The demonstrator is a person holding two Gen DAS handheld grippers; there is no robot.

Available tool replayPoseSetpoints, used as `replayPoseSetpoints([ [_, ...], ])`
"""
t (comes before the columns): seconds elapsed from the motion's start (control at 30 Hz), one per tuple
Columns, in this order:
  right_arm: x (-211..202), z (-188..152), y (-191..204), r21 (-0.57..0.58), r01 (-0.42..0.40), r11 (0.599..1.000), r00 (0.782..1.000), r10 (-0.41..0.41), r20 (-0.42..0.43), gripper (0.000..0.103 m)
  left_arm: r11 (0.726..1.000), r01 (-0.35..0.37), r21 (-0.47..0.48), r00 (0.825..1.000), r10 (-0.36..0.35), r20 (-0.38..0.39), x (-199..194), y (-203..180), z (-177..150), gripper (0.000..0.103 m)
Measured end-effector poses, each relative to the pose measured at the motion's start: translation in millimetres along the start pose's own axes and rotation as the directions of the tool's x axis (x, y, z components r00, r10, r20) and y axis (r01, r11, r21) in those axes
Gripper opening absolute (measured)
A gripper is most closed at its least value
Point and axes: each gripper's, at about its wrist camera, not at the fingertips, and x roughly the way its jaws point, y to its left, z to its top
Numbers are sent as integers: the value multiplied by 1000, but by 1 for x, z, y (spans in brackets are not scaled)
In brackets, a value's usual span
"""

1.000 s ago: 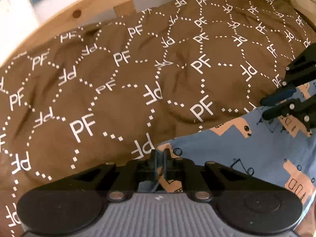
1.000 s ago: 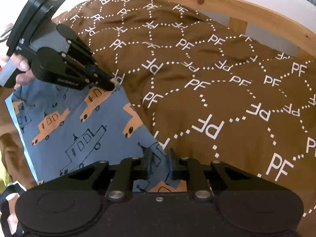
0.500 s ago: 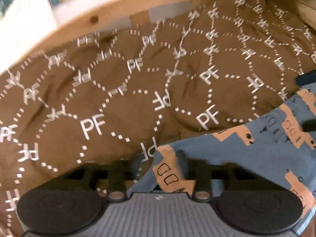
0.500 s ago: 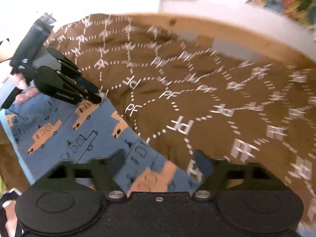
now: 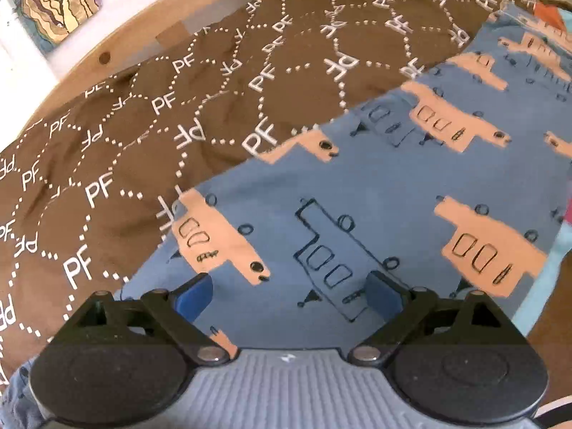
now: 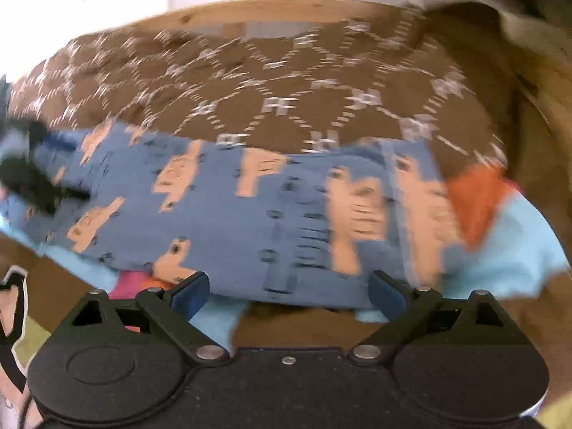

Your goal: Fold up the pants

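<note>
Currently pants (image 5: 375,186) (blue, orange vehicle print) lie flat on the brown "PF" blanket (image 5: 143,136), directly under and ahead of both tools. Left gripper (image 5: 291,291): jaws opening wide, pads clear of the cloth, nothing clamped. Right gripper (image 6: 287,291): same, jaws opening, hanging over the pants' near edge; view motion-blurred. Wooden bed frame (image 5: 118,39) beyond the blanket.

The pants (image 5: 375,186) lie flat on the blanket (image 5: 143,136), the wooden bedframe (image 5: 118,41) behind.
</note>
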Motion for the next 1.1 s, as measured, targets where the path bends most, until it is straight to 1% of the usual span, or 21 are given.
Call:
replayPoseSetpoints([
  [0.07, -13, -1, -13, 81, -31, 996, 999, 28, 34, 96, 999, 10, -30, 1000, -10, 1, -7, 5, 0, 97],
  [0.1, -19, -1, -15, 107, -30, 994, 998, 25, 51, 98, 999, 14, -42, 1000, -13, 9, -11, 7, 2, 98],
  [0.17, -34, -1, -17, 128, 1, 992, 996, -13, 94, 100, 997, 28, -68, 999, -24, 48, -24, 8, 5, 102],
  [0.2, -42, -2, -18, 129, 6, 992, 992, -23, 127, 100, 996, 48, -73, 996, -43, 77, -29, 8, 7, 103],
  [0.23, -46, -3, -20, 131, 6, 991, 988, -26, 150, 100, 995, 72, -68, 992, -65, 108, -35, 6, 9, 103],
  [0.3, -50, -2, -26, 146, 6, 989, 983, -32, 179, 100, 992, 121, -24, 981, -116, 157, -42, -2, 17, 103],
  [0.4, -45, 4, -40, 194, -11, 981, 981, -27, 192, 100, 984, 175, 33, 963, -178, 201, -43, -21, 38, 103],
  [0.47, -44, 6, -49, 237, -19, 971, 980, -29, 197, 100, 975, 216, 44, 951, -220, 216, -38, -34, 54, 103],
  [0.53, -40, 6, -59, 301, -30, 953, 982, -29, 188, 98, 967, 251, 52, 940, -256, 226, -34, -48, 68, 103],
  [0.63, -36, 1, -67, 370, -48, 928, 984, -19, 176, 92, 957, 281, 76, 927, -291, 236, -24, -70, 85, 103],
  [0.67, -37, 0, -67, 375, -53, 925, 984, -15, 175, 88, 954, 288, 82, 924, -299, 239, -22, -75, 89, 103],
  [0.7, -37, -2, -67, 376, -58, 925, 985, -8, 172, 87, 952, 292, 91, 921, -305, 240, -21, -81, 91, 103],
  [0.77, -36, -4, -67, 373, -56, 926, 989, -1, 150, 83, 951, 287, 117, 920, -308, 244, -17, -92, 92, 103],
  [0.83, -35, -4, -67, 374, -58, 926, 992, 12, 124, 82, 949, 279, 147, 921, -308, 240, -13, -103, 93, 103],
  [0.93, -32, -2, -67, 393, -17, 919, 997, -12, 71, 78, 952, 250, 179, 934, -286, 215, -4, -115, 92, 103],
  [1.0, -30, -1, -69, 425, 5, 905, 999, -26, 44, 78, 953, 245, 178, 942, -277, 188, 3, -118, 91, 103],
  [1.1, -25, 1, -71, 484, 22, 875, 999, -36, 20, 77, 952, 278, 129, 941, -297, 160, 10, -112, 90, 103],
])
